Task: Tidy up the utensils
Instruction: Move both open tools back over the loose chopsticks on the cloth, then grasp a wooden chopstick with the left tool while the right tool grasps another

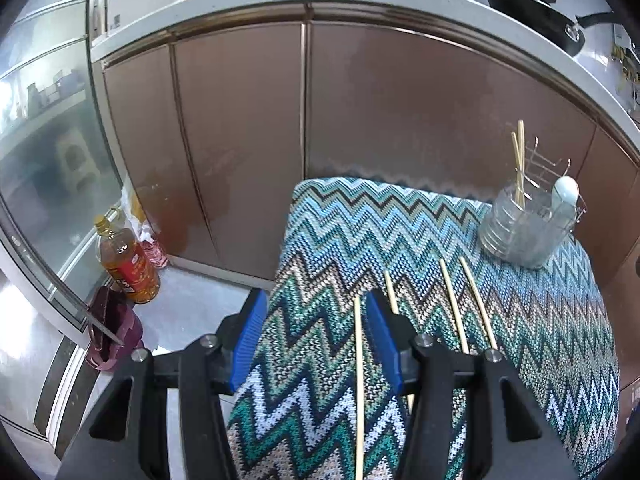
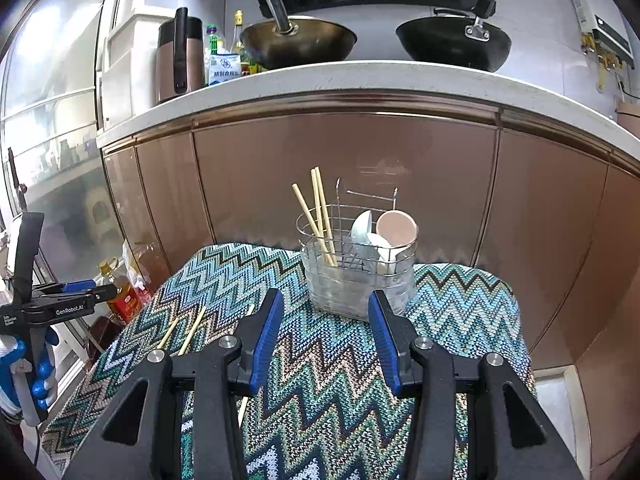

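Here, zigzag-knit tabletop (image 2: 340, 380) before brown cabinets (image 2: 340, 168), both grippers spread, empty, chopsticks (image 1: 359, 380) lying loose.

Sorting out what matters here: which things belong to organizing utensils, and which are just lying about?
Belongs:
loose chopsticks
utensil holder
chopsticks in holder
spoons
left gripper
right gripper

Lying about:
oil bottle
woks
kettle
zigzag cloth

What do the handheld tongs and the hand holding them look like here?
Both tongs, left and right, have black plastic frames with silver bolts and ribbed blue pads. From the right wrist view, the left one carries white "GenRobot.AI" lettering, held by a hand in a blue-and-white glove.
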Motion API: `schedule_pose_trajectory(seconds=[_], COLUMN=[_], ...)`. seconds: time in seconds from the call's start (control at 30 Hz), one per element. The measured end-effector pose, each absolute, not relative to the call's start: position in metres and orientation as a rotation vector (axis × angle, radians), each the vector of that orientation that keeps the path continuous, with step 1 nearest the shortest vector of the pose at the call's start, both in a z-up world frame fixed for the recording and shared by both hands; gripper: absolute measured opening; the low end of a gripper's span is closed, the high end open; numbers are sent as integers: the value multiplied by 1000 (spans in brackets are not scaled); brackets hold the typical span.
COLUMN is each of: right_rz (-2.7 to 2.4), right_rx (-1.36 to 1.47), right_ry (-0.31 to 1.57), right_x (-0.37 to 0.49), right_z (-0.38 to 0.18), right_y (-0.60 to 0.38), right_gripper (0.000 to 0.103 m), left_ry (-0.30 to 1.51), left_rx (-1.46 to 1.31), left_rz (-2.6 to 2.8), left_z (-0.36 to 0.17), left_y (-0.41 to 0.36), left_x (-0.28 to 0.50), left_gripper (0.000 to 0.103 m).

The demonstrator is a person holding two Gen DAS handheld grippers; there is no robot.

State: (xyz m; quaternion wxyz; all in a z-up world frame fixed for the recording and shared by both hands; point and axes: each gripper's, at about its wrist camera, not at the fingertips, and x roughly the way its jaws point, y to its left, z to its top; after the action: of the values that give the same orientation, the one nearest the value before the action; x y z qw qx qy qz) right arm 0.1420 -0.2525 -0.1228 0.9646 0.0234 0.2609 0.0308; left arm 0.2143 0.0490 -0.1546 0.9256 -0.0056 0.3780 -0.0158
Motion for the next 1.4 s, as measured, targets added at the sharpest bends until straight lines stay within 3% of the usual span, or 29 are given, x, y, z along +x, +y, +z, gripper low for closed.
schedule_pose_trajectory(seconds=[0.27,0.57,0.7,0.9,1.07,1.4], right_rz=[105,180,226,329,374,375], right_rx=[29,-20,-45,-14,7,1], right_ry=[598,739,797,914,1045,1228], right_x=[161,199,220,257,295,340], right_z=[-141,-163,-174,-198,-223,-258], right_y=[-239,-214,-198,-177,-157,-136], right_gripper=[44,38,34,26,18,18], left_ry=[879,1130,1179,1259,1315,1403], left_rx=[-29,-165,-177,-192,-190,-90], left_rz=[-99,-286,-312,-337,-338,-329], left_z=[-178,-207,-216,-232,-242,-253], left_y=[40,40,39,36,37,27], left_x=[237,278,290,302,312,324], left_gripper=[49,48,36,27,22,18])
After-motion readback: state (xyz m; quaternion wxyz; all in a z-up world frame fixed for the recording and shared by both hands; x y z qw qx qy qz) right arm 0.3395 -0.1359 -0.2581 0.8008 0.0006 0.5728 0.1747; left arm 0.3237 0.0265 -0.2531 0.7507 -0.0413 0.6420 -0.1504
